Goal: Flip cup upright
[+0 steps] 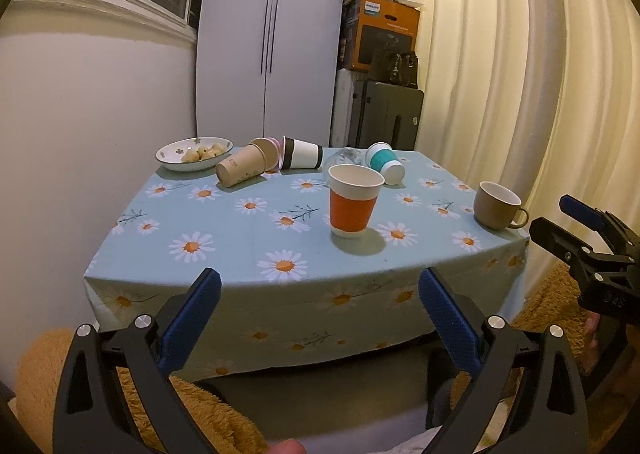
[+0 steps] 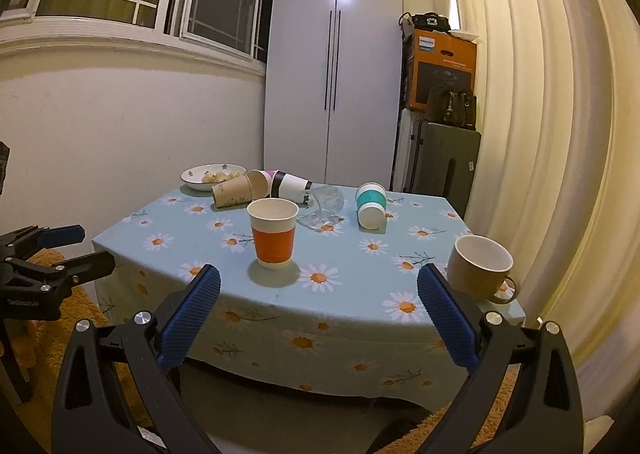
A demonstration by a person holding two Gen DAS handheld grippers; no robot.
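I am holding my left gripper (image 1: 320, 318) and my right gripper (image 2: 319, 316) off the near edge of the worktop (image 1: 224, 238), both with fingers spread wide and gripping nothing.

An orange-banded paper cup (image 1: 353, 200) is standing upright, mouth up, near the middle of the daisy cloth, at about 12 o'clock from my left gripper and about 11 o'clock from my right. Nothing is sitting between it and my fingers.

Behind it, toward the far edge, several cups are lying on their sides. A teal-banded cup (image 1: 385, 163) is lying at 1 o'clock of the orange one, its base turned toward me. A clear glass (image 2: 326, 204) is tipped over just beside the teal cup, between it and a black-and-white cup (image 1: 301, 153). That one is touching a pink cup (image 1: 275, 145), mostly hidden, and a brown paper cup (image 1: 242, 166) is lying against the group at 10 o'clock.

A bowl of small rolls (image 1: 195, 153) is sitting at the far left corner. A tan mug (image 2: 478, 268) is standing upright at the right edge, handle pointing right, just past my right gripper's right finger.
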